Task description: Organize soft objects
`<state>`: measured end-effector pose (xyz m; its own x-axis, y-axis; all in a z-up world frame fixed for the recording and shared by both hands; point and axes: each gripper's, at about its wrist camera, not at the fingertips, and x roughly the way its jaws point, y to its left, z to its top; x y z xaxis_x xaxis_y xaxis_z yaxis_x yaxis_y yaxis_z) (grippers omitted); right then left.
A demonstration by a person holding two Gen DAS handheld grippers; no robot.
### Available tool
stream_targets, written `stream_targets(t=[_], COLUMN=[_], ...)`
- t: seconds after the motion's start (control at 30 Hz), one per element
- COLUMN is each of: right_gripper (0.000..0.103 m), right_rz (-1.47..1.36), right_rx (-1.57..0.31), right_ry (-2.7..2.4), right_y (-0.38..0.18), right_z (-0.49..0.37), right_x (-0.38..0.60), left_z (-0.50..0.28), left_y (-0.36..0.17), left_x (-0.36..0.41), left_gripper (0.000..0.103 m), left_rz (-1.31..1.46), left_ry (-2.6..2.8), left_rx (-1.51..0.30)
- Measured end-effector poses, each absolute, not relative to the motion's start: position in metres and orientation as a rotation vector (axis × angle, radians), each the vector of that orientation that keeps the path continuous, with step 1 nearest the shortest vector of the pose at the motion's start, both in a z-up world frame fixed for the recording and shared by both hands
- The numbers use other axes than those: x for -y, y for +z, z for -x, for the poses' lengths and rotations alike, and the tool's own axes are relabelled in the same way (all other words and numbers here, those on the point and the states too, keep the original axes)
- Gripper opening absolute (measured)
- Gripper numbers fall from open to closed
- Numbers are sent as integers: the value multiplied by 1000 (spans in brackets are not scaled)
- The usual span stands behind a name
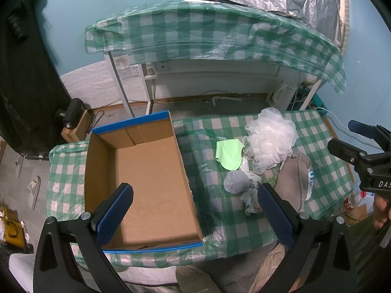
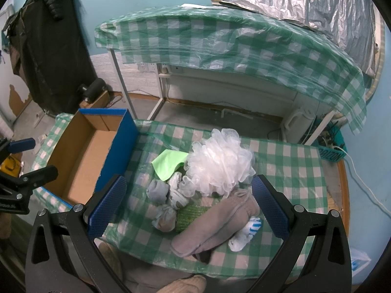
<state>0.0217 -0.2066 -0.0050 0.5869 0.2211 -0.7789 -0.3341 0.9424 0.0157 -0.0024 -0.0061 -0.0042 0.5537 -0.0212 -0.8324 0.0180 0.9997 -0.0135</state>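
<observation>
Cardboard fills the left wrist view: the open box (image 1: 151, 183) with its blue-taped rim sits empty on the checked tablecloth (image 1: 220, 219), and our left gripper (image 1: 195, 210) hovers over its near right corner, jaws spread wide, nothing between them. Off to the right of the box lies the heap we have to sort: a white mesh bath pouf (image 1: 270, 139), a lime green cloth (image 1: 229, 153) just beside it, a grey rolled sock (image 1: 236, 181) nearer us. Nothing has gone in yet, so we judge this to be the very first pick. The right gripper (image 1: 361, 151) pokes in at the far right edge.

Over to the right wrist view, and here we're better placed. Our right gripper (image 2: 189, 202) hangs above the heap, jaws wide apart and empty, with the pile framed between them. The pouf (image 2: 220, 168) sits at the back, the green cloth (image 2: 168, 163) to its left, the rolled sock (image 2: 158, 191) near the left pad, and a beige slipper-like piece (image 2: 215, 224) lies nearest, overlapping a green scrubby pad (image 2: 190, 216) and touching a white-and-blue sock (image 2: 244, 234).

To do it well, we'd say take the top, free item first. The beige piece looks the likeliest: come straight down, pinch across its narrow width, lift clear before swinging left to the box (image 2: 80, 161), so neighbours don't drag along.
</observation>
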Motion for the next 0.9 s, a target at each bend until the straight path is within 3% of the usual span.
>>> stream_targets(t=[0.9], right_gripper=[101], right_rz=[141], right_rx=[-889], right_ry=[324], right_y=[-5], right_z=[-22], right_x=[208], left_z=[3], left_y=[-6], left_x=[5], left_gripper=[103], left_rz=[7], left_ry=[-26], left_rx=[-991])
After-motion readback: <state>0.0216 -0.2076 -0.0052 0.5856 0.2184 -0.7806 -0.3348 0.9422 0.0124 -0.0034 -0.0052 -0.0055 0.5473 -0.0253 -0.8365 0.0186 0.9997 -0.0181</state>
